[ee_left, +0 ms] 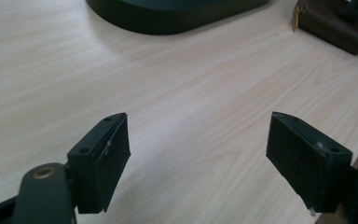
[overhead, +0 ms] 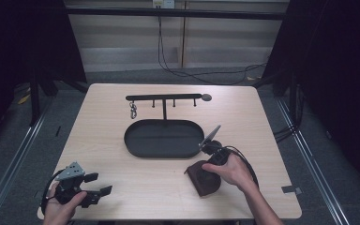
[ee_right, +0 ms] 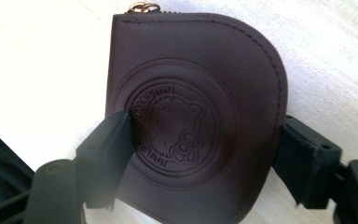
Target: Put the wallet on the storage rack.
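The right hand-held gripper [overhead: 209, 174] is down on the brown pouch [overhead: 203, 180], which lies flat on the surface [overhead: 136, 187] near its front edge. In the right gripper view the pouch [ee_right: 193, 116] sits between the two jaws: the right-side jaw meets the pouch's curved edge, and the left-side jaw overlaps its straight edge, lying partly over the leather. The jaws stand fairly wide around the pouch; whether the pads [ee_right: 109, 154] press on it cannot be told. The pouch has a round embossed emblem facing the camera, and a small gold zip ring [ee_right: 143, 6] at the end farthest from the gripper. A person's right hand [overhead: 232, 169] wraps this gripper from behind.

Just beyond the right gripper, away from the person, lies a dark oval tray [overhead: 138, 145], near the pouch but apart from it. A stand with a crossbar [overhead: 164, 97] rises at the tray's far side, and a small key ring [overhead: 133, 111] hangs from the bar's left end.

The left hand-held gripper [overhead: 99, 184] rests low at the front left corner of the surface, well apart from the pouch, held by the left hand [overhead: 58, 206]. Its jaws are spread wide with nothing between them; in the left gripper view bare wood [ee_left: 191, 130] shows between its pads [ee_left: 112, 163]. Ahead of it and to its right the pouch [ee_left: 335, 23] and the tray [ee_left: 168, 16] are seen at the top of that view.
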`<action>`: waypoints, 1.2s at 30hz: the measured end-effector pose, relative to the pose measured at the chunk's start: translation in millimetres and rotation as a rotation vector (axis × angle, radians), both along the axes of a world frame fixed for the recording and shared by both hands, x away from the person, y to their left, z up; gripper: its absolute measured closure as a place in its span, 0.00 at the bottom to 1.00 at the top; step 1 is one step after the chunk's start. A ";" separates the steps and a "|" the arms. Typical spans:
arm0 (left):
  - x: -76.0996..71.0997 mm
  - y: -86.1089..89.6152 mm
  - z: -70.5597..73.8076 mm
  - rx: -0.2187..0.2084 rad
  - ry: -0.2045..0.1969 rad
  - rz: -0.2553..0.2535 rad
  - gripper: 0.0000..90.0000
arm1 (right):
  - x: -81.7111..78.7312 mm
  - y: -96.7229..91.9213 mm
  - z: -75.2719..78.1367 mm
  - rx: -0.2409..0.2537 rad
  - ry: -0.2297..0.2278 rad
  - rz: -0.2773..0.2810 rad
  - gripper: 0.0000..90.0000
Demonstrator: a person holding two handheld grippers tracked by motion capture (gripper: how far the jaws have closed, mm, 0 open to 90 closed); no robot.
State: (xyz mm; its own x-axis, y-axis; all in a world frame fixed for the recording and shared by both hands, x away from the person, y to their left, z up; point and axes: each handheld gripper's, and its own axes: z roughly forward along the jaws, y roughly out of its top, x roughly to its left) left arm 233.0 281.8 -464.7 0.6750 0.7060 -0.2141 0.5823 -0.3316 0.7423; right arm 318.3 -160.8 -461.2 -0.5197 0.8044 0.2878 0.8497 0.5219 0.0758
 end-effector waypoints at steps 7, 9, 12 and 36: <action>0.2 0.4 -0.2 -0.003 0.005 -0.003 0.24 | 1.9 -9.6 8.2 0.023 -0.020 -0.042 0.55; 0.0 0.3 -0.2 -0.003 0.006 -0.006 0.24 | 1.6 -10.5 11.9 0.022 -0.034 -0.052 0.62; 0.0 1.1 0.1 -0.002 0.005 -0.008 0.24 | 1.0 -10.7 14.6 0.022 -0.042 -0.054 0.66; 0.5 2.6 1.0 -0.010 -0.012 0.010 0.25 | -2.6 -10.0 45.3 0.065 -0.136 -0.047 0.90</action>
State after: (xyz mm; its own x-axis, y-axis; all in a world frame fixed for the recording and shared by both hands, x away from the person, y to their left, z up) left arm 233.5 284.4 -463.7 0.6703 0.7108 -0.2133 0.5770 -0.3184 0.7522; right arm 315.7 -170.8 -415.9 -0.5194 0.8108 0.2697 0.8528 0.4719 0.2237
